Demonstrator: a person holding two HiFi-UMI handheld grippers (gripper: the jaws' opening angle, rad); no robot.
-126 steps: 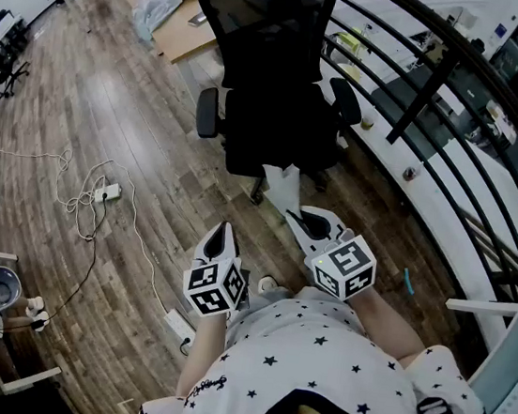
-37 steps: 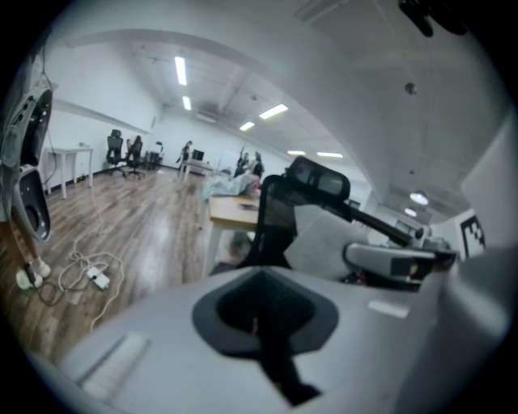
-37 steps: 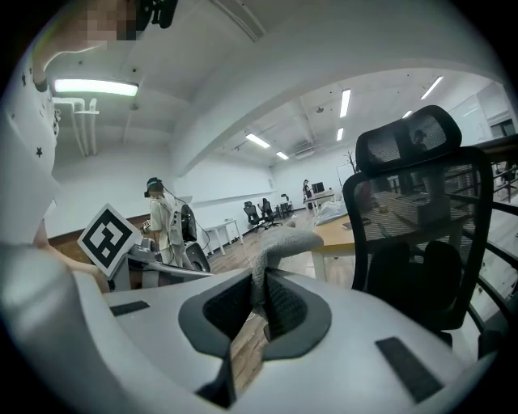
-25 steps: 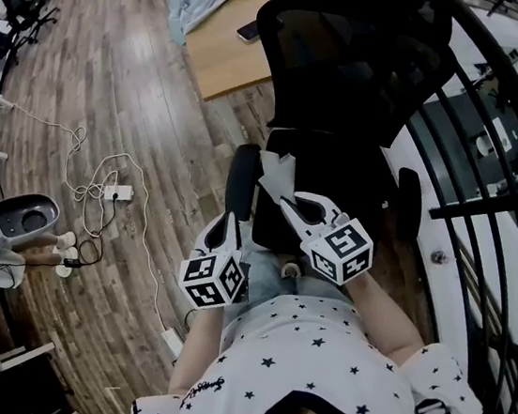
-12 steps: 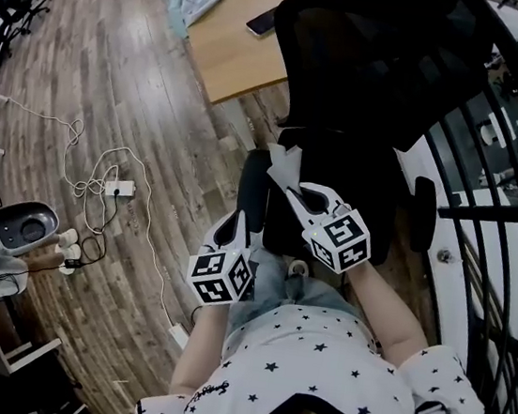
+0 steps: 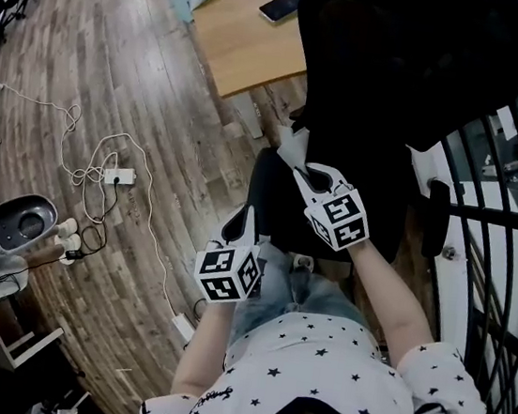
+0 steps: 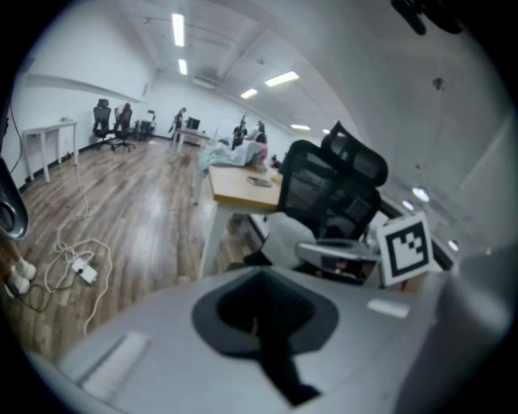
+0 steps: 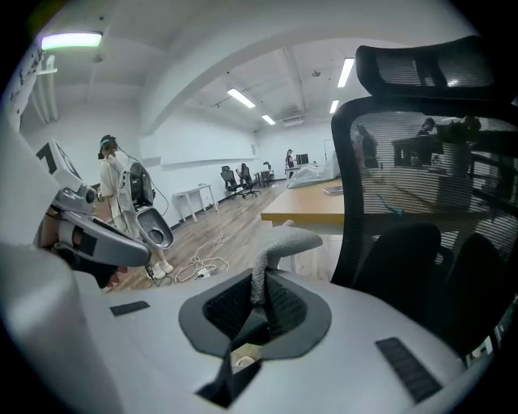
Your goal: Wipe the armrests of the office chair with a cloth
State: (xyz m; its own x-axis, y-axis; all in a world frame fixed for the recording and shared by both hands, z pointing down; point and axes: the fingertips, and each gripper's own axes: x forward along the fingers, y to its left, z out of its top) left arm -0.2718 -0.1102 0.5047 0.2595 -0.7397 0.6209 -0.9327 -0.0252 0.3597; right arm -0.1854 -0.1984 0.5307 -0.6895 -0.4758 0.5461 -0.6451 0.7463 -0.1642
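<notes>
Your right gripper point(image 8: 257, 314) is clenched on a light grey folded cloth point(image 8: 279, 247), which stands up out of the jaws. You hold it over the near left side of the black mesh office chair point(image 6: 399, 78), just beside the black armrest point(image 6: 261, 187) on the left. Whether the cloth touches the armrest cannot be told. Your left gripper point(image 6: 243, 222) has its jaws pressed together on nothing, near that armrest. A wooden desk point(image 6: 247, 44) stands at the far left.
</notes>
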